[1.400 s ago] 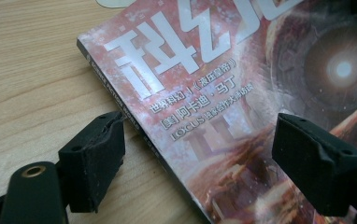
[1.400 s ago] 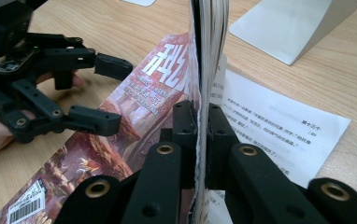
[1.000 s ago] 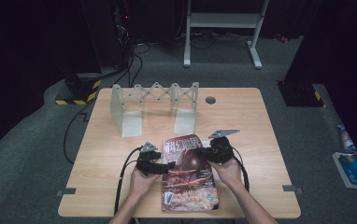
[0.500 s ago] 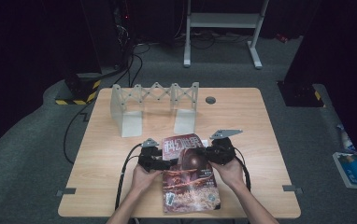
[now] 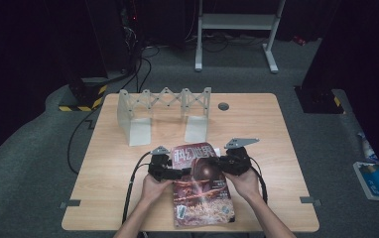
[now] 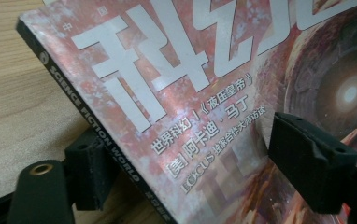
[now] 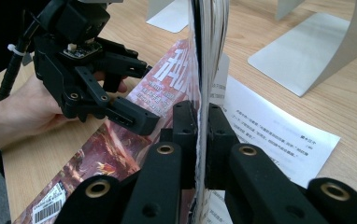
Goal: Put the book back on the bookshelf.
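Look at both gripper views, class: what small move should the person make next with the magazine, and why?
Probably lift the right gripper a little higher and swing its pinched pages over. Its jaws are shut on a bundle of pages standing upright, with a printed page already exposed beneath, while the left gripper straddles the spine edge of the magazine, one jaw under and one above the cover, apparently steadying it on the table.

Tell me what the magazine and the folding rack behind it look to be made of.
Magazine: paper with a glossy coated cover, judging by the sheen across the printed title and the thin page edges clamped in the right gripper. Folding rack: probably matte grey-white metal or plastic; the flat thin plates and scissor lattice leave it open.
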